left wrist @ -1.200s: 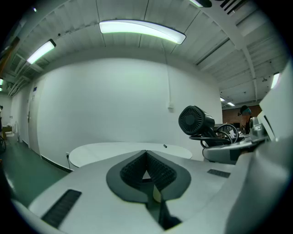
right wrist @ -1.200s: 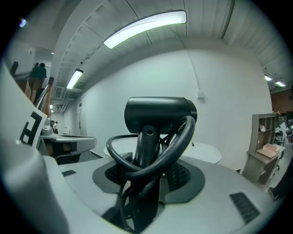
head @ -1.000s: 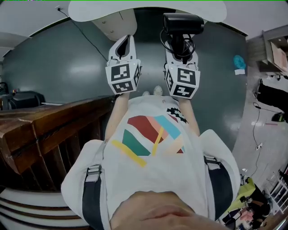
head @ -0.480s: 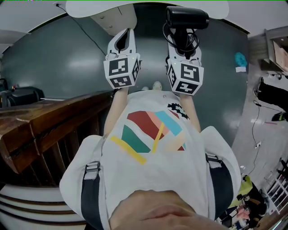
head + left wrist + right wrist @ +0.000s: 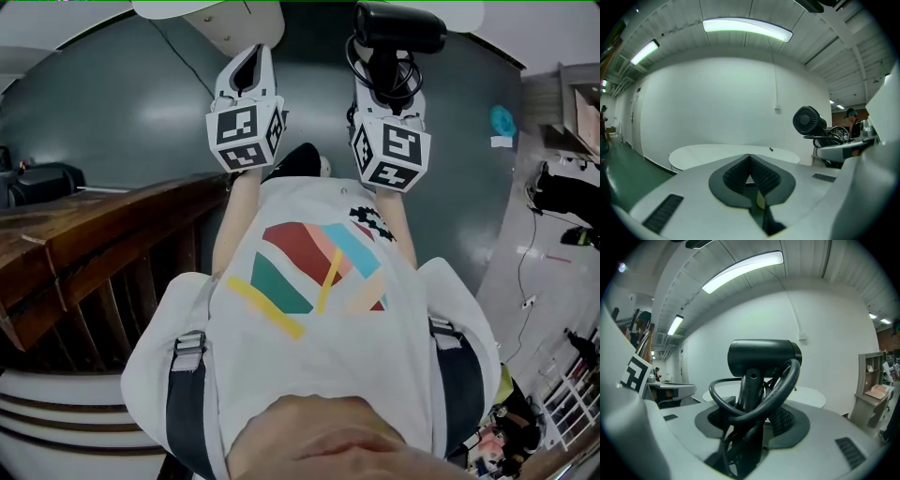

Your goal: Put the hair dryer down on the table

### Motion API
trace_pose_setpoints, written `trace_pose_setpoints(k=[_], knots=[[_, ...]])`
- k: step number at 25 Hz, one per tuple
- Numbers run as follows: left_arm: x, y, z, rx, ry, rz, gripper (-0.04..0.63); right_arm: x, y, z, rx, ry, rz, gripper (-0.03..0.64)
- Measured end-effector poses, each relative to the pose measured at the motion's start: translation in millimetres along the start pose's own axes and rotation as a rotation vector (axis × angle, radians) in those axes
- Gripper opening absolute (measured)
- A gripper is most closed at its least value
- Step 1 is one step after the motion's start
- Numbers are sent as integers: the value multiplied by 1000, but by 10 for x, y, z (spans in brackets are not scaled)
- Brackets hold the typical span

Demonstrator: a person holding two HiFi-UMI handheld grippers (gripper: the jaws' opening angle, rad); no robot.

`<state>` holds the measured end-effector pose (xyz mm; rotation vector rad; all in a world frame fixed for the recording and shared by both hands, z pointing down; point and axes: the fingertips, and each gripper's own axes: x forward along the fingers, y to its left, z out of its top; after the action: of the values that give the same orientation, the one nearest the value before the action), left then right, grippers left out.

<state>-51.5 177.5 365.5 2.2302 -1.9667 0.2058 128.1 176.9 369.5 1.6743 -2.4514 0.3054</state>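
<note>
Half engaged only: pinching the hair dryer (image 5: 763, 357) by its slim handle with the right gripper (image 5: 749, 417), pads pressed on either side, barrel riding above the jaws; carrying nothing in the left gripper (image 5: 750, 158), pads pressed together at the tips. Looks rigid and hard-shelled, likely smooth plastic, so apt to twist in the pads under a light squeeze. Probably top-heavy too, with the bulky barrel sitting high over the hold. Best held firmly on the handle, as near the barrel as the jaws allow, and lowered gently rather than dropped. Worth minding the cord (image 5: 783, 383), looped round the handle and running down between the jaws: springy by the look of it, liable to snag or tip the body on release. Farther out, facing the white round table (image 5: 717, 153), well apart from both grippers and not yet reached.
</note>
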Motion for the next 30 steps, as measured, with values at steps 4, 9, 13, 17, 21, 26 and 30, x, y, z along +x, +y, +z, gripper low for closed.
trace_pose_setpoints(k=[4,9,13,17,21,26,30], knots=[[1,-57,51,7,-6,9,15,-25,-72,-4,5,0,4,222],[17,-145,93,18,-8,-7,15,-76,-116,6,22,-15,8,222],[81,-301,145,38,-16,-28,15,-104,-242,-25,28,-11,-4,222],[137,-350,212,48,-42,-40,15,-98,-323,32,46,-38,-12,222],[197,-348,204,43,-45,-45,15,-65,-376,101,46,-63,-20,222],[264,-300,260,46,-61,-44,15,-22,-378,118,45,-73,-16,222],[346,-238,272,39,-76,-39,15,73,-370,169,29,-85,-7,222]])
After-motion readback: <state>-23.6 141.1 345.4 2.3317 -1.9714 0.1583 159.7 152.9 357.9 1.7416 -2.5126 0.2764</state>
